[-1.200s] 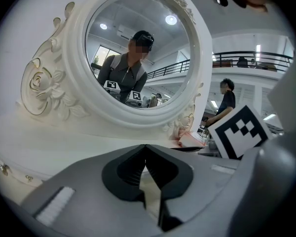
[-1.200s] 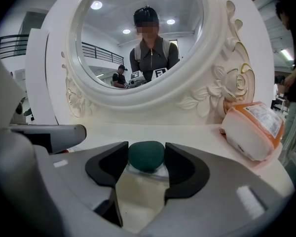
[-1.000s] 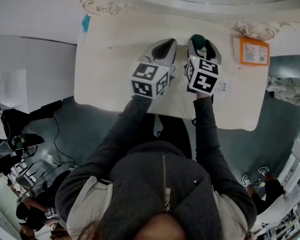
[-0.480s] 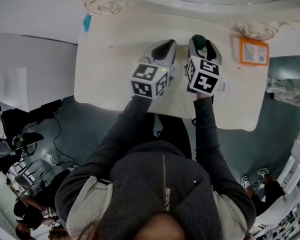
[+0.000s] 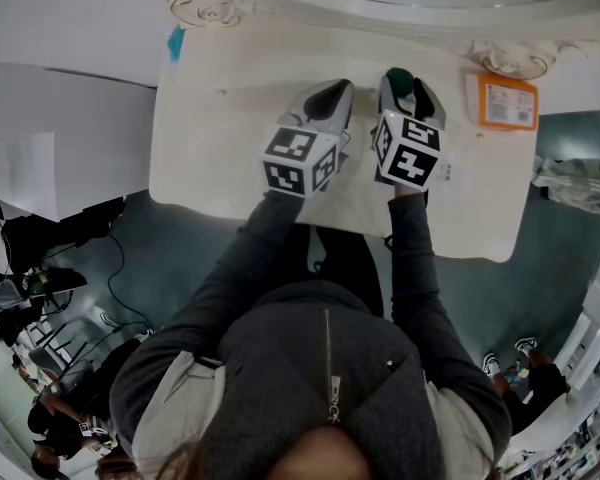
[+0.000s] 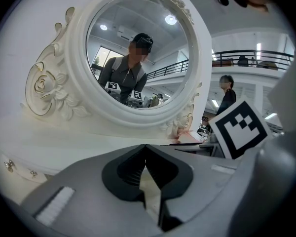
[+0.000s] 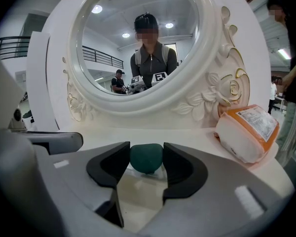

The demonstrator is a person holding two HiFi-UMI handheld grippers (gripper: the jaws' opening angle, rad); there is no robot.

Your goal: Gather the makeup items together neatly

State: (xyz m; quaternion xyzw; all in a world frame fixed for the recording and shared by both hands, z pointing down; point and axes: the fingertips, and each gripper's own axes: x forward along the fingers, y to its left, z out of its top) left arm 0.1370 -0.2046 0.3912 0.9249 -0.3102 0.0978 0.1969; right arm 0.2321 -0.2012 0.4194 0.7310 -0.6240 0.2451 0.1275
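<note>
Head view: green item (image 5: 399, 76) half-hidden

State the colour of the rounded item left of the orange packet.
The item is dark green; right gripper view.

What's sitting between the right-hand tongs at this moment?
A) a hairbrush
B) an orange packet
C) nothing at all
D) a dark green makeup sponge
D: in the right gripper view the right tongs, which have just been closing, have a dark green makeup sponge between them, touching both pads.
</note>
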